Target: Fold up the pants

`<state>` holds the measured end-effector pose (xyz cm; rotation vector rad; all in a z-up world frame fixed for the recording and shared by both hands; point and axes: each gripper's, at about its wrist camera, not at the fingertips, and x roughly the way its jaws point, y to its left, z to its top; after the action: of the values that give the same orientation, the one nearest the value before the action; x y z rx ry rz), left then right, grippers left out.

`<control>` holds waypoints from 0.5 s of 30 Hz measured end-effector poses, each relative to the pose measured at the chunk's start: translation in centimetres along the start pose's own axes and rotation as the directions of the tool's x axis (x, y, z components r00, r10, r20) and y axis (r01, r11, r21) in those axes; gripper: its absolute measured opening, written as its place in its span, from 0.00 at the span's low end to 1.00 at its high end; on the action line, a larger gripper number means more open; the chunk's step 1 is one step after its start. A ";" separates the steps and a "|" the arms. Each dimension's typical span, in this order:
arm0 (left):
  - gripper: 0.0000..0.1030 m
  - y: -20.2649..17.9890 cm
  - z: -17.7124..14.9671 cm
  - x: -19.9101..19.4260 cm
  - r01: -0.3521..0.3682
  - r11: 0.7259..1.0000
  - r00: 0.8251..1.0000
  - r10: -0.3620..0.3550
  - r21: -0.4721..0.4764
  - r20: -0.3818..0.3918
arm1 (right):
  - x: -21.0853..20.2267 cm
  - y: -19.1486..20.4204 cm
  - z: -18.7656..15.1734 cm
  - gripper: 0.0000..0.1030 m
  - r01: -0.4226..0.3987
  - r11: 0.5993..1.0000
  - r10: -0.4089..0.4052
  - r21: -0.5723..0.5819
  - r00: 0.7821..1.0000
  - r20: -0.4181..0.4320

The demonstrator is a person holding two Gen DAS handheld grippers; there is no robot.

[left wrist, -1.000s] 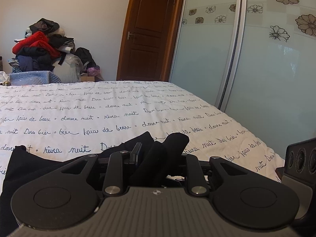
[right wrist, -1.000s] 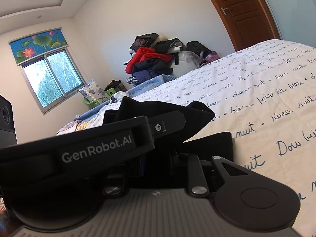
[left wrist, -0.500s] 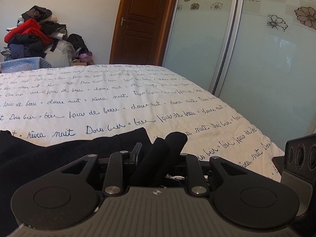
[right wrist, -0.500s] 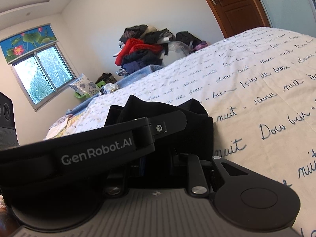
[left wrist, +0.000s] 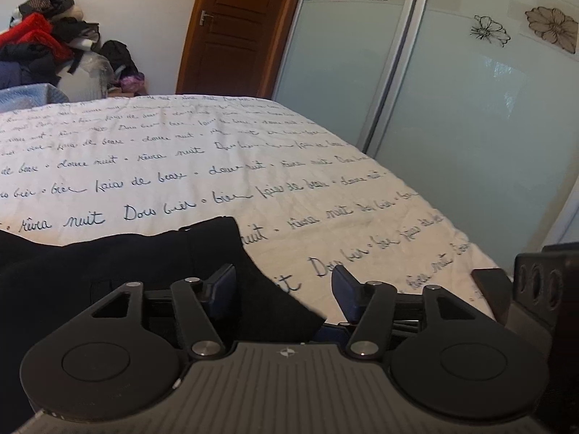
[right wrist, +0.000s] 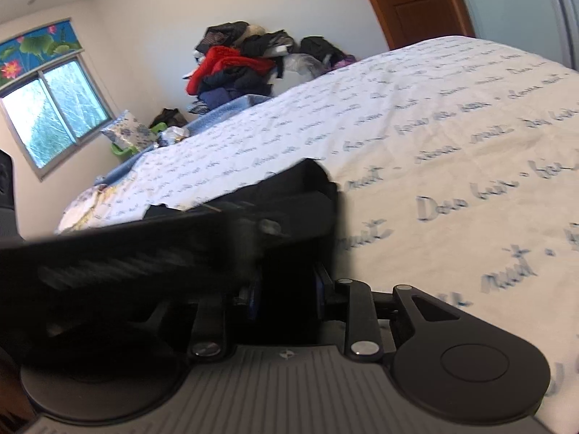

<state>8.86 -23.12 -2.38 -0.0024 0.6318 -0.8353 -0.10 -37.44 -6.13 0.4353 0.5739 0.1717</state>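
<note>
- The bed (left wrist: 224, 166) fills both views, under a white cover printed with lines of dark script.
- A wardrobe (left wrist: 452, 83) with frosted sliding doors and flower prints stands at 2 o'clock in the left wrist view.
- A brown door (left wrist: 235, 29) is at 12 o'clock there, and at 1 o'clock in the right wrist view.
- A window (right wrist: 54, 108) under a lotus picture sits at 10 o'clock in the right wrist view.
- A heap of clothes (right wrist: 239, 65), red and dark, is piled against the far wall beyond the bed, at 12 o'clock in the right wrist view.
- The black pants (left wrist: 108, 275) lie flat on the near part of the bed, at 8 o'clock in the left wrist view, one corner reaching in between the fingers.
- The left gripper (left wrist: 283, 284) has its fingers (left wrist: 222, 280) spread wide; they hold nothing, and cloth touches only the left one.
- The right gripper (right wrist: 286, 296) has its fingers only narrowly parted, with black pants cloth filling the gap; whether they pinch it I cannot tell, as the picture is blurred and a black strap (right wrist: 126, 253) covers the left side.
</note>
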 end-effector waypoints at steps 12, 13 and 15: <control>0.79 8.4 3.9 -5.6 -0.291 0.955 0.953 0.285 0.047 0.101 | -5.3 -2.3 0.0 0.43 0.137 0.985 -0.152 0.104 0.975 0.161; 0.79 9.6 4.0 -5.5 -0.330 0.943 0.941 0.325 0.040 0.091 | -5.5 -2.3 0.0 0.43 0.060 0.991 -0.080 0.120 0.983 0.164; 0.78 11.7 3.9 -5.1 -0.409 0.912 0.912 0.407 0.029 0.057 | -5.4 -2.2 -0.1 0.43 -0.106 0.982 0.083 0.153 0.985 0.152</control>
<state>16.43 -12.55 0.65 0.1417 0.5424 -0.4400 -4.57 -40.88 -4.58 0.6276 0.4250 0.1837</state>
